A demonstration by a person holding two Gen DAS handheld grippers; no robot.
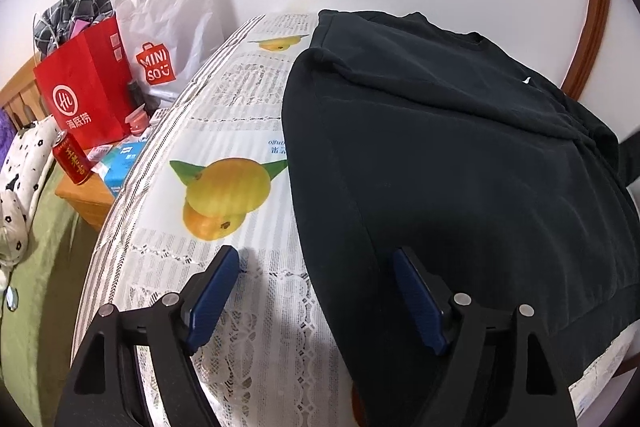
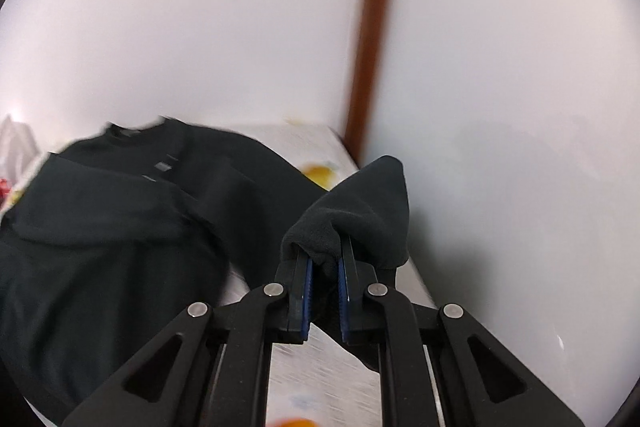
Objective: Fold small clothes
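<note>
Two grippers: left gripper (image 1: 316, 267) fingers spread, empty; right gripper (image 2: 325, 259) fingers pinch black garment (image 2: 120, 219); red bag (image 1: 86, 91) beside table.

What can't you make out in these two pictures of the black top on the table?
- Black top, left wrist view: its near hem runs off the bottom edge and under the left gripper.
- Cuff end, right wrist view: bunched fabric covers the right gripper fingertips.
- Chest label, right wrist view: motion blur makes it unreadable.
- Red bag, left wrist view: contents mostly hidden by its own sides.
</note>
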